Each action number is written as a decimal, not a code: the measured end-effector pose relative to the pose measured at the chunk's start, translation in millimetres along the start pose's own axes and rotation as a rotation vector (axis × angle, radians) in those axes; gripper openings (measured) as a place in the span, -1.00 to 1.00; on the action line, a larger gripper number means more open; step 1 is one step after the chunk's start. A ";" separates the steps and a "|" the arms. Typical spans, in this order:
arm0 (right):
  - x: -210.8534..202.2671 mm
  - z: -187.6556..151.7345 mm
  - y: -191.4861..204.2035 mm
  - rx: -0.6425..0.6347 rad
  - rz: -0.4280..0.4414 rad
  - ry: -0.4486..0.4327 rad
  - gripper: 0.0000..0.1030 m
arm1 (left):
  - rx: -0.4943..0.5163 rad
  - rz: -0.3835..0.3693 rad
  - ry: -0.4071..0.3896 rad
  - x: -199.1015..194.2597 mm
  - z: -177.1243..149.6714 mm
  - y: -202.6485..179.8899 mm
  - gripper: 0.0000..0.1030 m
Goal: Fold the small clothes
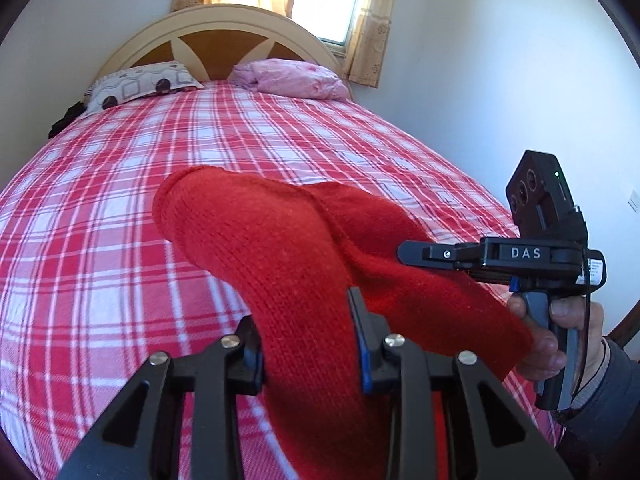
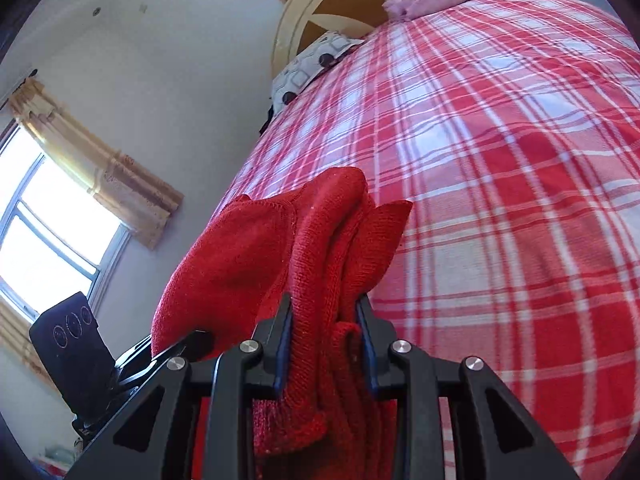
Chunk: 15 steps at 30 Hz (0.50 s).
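The bed (image 1: 200,152), dressed in a red-and-white plaid sheet (image 2: 500,160), fills both views, with a wooden arched headboard (image 1: 216,44) at its far end. Against the headboard lie a pink pillow (image 1: 292,78) towards the right-hand corner and a white patterned pillow (image 1: 140,84) towards the left-hand corner.

The red knitted garment (image 1: 272,248) is lifted clear of the sheet near the foot edge of the bed, stretched between the two tools, and does not look to be touching the sheet anywhere in view. It is bunched in several layers, and which part of it each tool has cannot be told.

The step in hand looks like carrying the garment out to lay it flat. To do this well, draw the two grips apart until the knit hangs taut, then lower it so the hanging edge meets the sheet first and the rest is laid down without creases.

The left gripper (image 1: 308,340) is closed about a thick fold of the knit, its blue-padded fingers (image 1: 362,344) held somewhat apart by the cloth's bulk. The right gripper (image 2: 326,344) is likewise clamped on a wad of several layers, held in the person's right hand (image 1: 560,336).
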State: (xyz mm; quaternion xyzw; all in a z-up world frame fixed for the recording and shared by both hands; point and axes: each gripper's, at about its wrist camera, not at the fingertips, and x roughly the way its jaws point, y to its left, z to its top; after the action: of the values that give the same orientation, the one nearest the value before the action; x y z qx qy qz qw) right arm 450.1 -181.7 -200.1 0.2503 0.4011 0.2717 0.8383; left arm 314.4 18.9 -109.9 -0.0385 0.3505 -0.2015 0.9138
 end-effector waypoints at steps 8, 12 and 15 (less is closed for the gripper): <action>25.5 -20.2 53.8 -0.046 0.067 0.044 -0.43 | -0.074 0.046 -0.025 -43.1 -15.8 35.3 -0.34; 41.7 -34.1 80.8 -0.066 0.104 0.070 -0.43 | -0.089 0.067 -0.041 -60.3 -22.7 49.1 -0.34; 52.6 -43.0 97.9 -0.078 0.125 0.091 -0.43 | -0.109 0.086 -0.051 -72.6 -29.5 60.7 -0.34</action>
State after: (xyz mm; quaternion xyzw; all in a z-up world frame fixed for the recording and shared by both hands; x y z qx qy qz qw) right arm 418.4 -67.3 -189.7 0.2295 0.4115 0.3497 0.8098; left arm 266.9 105.3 -99.5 -0.0782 0.3390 -0.1416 0.9268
